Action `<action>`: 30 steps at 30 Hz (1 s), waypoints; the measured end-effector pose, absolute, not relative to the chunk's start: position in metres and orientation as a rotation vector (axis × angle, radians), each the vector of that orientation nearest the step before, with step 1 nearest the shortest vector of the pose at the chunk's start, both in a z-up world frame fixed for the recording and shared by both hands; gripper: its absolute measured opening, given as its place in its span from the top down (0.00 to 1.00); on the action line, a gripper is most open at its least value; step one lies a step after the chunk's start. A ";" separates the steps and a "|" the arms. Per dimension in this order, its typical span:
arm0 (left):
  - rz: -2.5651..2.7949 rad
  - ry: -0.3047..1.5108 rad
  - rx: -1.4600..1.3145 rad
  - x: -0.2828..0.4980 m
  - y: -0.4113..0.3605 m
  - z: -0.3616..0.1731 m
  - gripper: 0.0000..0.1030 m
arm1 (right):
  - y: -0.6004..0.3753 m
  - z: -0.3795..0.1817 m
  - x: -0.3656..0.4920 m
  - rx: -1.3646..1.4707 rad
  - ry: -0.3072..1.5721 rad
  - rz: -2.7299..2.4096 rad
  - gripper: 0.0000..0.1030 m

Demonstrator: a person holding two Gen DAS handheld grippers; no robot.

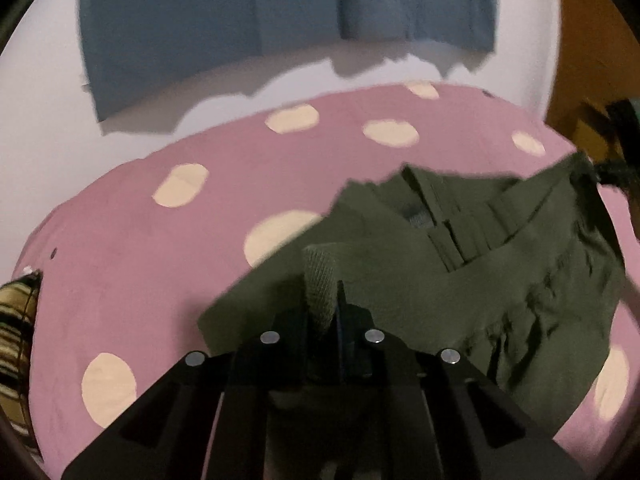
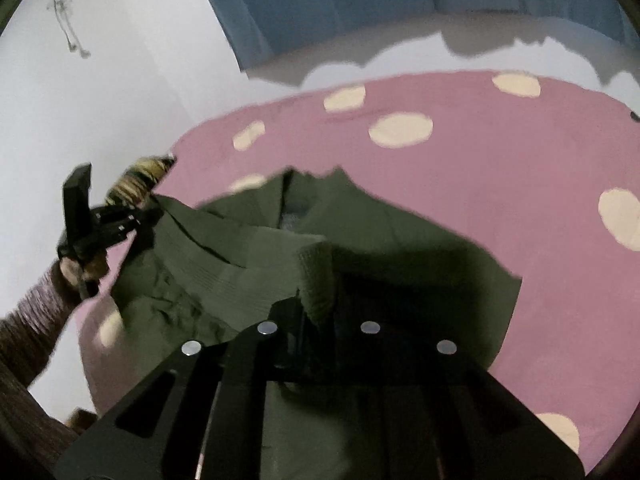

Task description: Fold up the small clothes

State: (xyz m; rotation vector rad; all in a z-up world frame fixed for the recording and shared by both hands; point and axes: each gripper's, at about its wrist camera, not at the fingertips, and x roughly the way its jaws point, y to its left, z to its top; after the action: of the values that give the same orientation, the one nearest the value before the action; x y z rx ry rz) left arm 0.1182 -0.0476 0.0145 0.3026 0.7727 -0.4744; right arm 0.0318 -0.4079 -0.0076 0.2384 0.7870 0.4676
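Note:
A small olive green garment (image 1: 460, 276) hangs stretched between my two grippers above a pink bed sheet with cream dots (image 1: 140, 248). My left gripper (image 1: 322, 300) is shut on one ribbed edge of it. My right gripper (image 2: 318, 284) is shut on the other edge of the garment (image 2: 256, 252). The right gripper also shows at the far right of the left wrist view (image 1: 600, 168), and the left gripper at the left of the right wrist view (image 2: 132, 216), each pinching a corner of the cloth.
A blue cloth (image 1: 280, 12) hangs on the white wall behind the bed. A striped yellow and black cushion (image 1: 16, 332) lies at the bed's left edge. A brown wooden surface (image 1: 592, 40) stands at the right.

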 end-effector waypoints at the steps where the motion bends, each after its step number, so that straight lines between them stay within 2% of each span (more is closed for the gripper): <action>1: -0.467 0.769 0.284 0.124 -0.047 0.019 0.90 | -0.411 0.001 0.035 0.252 0.762 0.465 0.91; 7: -0.398 0.771 0.211 0.178 -0.053 0.024 0.90 | -0.420 0.012 0.078 0.291 0.743 0.420 0.91; 13: -0.320 0.860 0.198 0.222 -0.068 -0.014 0.90 | -0.430 -0.023 0.134 0.366 0.827 0.337 0.91; 18: -0.288 0.917 0.195 0.236 -0.068 -0.045 0.90 | -0.436 -0.057 0.155 0.412 0.898 0.310 0.91; 30: -0.271 0.948 0.143 0.244 -0.063 -0.073 0.89 | -0.443 -0.104 0.172 0.508 0.978 0.292 0.91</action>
State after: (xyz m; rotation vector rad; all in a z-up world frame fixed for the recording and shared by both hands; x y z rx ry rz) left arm 0.2442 -0.0632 -0.0733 0.1432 0.9481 -0.2710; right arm 0.1718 -0.4434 -0.1044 0.5081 0.9785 0.2925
